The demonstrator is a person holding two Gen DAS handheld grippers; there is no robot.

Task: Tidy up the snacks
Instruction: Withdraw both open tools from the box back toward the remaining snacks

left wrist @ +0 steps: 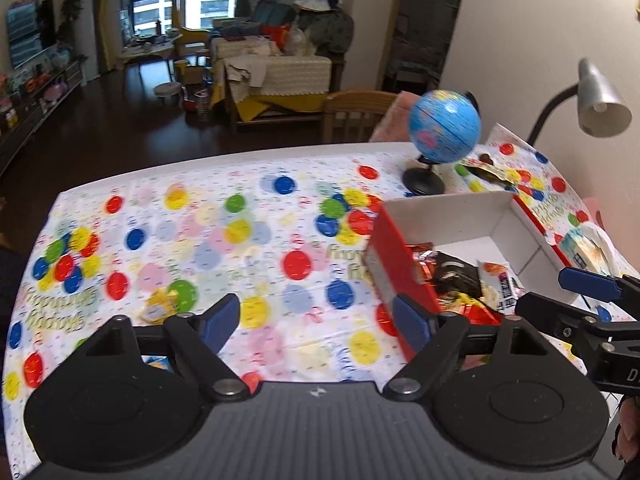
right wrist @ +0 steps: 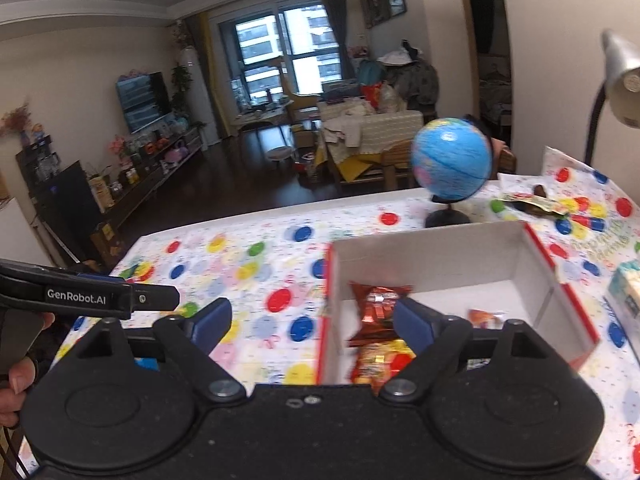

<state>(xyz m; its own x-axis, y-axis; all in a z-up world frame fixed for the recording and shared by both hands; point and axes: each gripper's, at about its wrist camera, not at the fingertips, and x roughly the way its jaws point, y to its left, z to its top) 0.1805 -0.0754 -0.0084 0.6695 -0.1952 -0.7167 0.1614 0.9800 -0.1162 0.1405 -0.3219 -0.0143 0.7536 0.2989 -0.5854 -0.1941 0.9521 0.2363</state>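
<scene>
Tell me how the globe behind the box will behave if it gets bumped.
The globe looks top-heavy: a big ball on a thin stem over a small black base, so it would likely tip. The ball probably spins on its axis. It looks hollow and light, so it would probably slide easily on the tablecloth.

Open tablecloth (left wrist: pixel 224 240) left of box (left wrist: pixel 394 256).

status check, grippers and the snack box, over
Left gripper open, empty. Right gripper open, empty. Red box holds several snack packets. Loose wrappers beside globe, outside box.
</scene>
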